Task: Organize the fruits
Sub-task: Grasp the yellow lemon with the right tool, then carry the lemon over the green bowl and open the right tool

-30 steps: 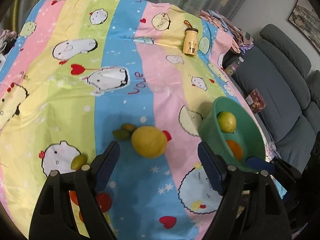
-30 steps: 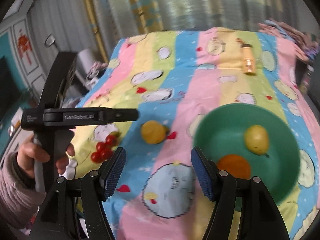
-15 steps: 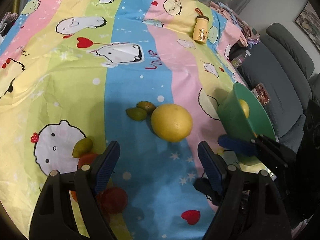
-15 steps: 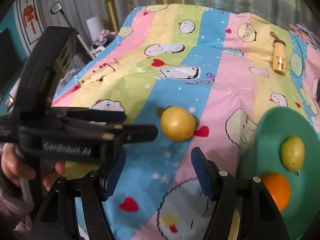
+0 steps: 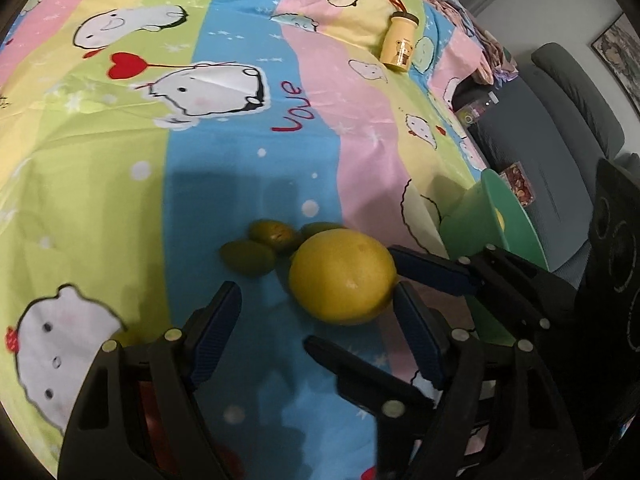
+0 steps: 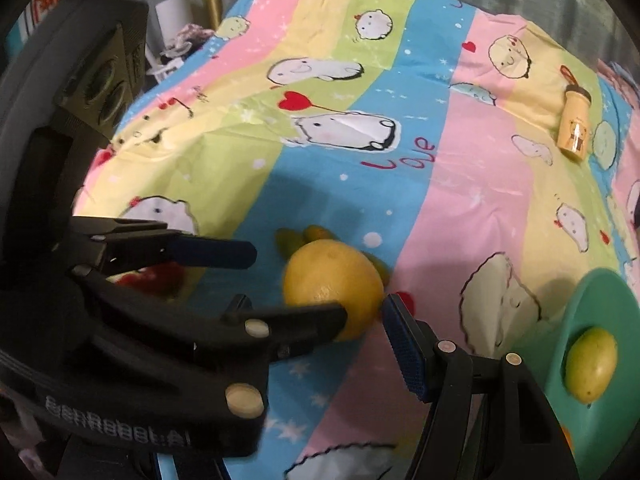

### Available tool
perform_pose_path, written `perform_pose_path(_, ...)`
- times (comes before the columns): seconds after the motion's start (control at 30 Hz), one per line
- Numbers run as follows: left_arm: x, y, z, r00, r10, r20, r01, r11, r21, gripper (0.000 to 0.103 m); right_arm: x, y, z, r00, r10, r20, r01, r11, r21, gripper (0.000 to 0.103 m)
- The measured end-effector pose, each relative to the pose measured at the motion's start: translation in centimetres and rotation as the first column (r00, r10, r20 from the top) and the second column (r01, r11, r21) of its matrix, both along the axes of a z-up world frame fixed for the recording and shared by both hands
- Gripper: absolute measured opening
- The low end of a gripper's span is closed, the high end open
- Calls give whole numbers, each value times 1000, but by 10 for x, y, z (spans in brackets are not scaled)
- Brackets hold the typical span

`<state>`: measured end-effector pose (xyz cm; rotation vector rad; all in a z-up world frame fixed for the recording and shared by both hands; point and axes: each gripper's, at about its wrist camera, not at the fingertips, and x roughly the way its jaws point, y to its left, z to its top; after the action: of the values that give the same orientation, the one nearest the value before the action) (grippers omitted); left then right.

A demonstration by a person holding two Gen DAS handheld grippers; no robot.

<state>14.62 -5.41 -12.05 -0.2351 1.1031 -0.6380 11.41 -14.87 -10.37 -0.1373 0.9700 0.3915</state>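
We find the left gripper (image 5: 316, 320) with its jaws spread wide, holding nothing; its 2 blue pads sit low over the striped cartoon bedsheet (image 5: 240, 128), and the right-hand pad lies just beside the large yellow citrus (image 5: 342, 276). The right gripper (image 6: 316, 324) is likewise wide open and empty. In its own view its right pad stands just beside the citrus (image 6: 332, 276), while its other finger is hidden behind the left gripper's black frame. In the left wrist view the right gripper's 2 fingers reach in from the right, 1 beyond the citrus and 1 in front of it; we cannot tell whether any pad touches the fruit.

The citrus rests on the blue stripe. 3 small green fruits (image 5: 248, 256) lie just behind it, touching or nearly so. Red fruit (image 6: 154, 276) shows dimly at the sheet's left, under the left gripper. The green bowl (image 6: 600, 300) stands to the right, holding 1 yellow-green fruit (image 6: 590, 364) against its wall. A small yellow bottle (image 5: 398, 46) lies far back on the sheet. A grey sofa (image 5: 560, 120) stands beyond the edge.
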Motion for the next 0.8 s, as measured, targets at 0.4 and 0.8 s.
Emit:
perform_pose_path(0.4, 4, -13, -4, 999, -43, -29, 41, 997, -70, 58, 16, -3, -13, 998, -22, -52, 21, 1000, -19, 61)
perform_pose_path(0.8, -11, -15, 15, 998, -57, 41, 59, 997, -43, 59, 3, -6, -2, 999, -39, -18, 40, 999, 36, 61)
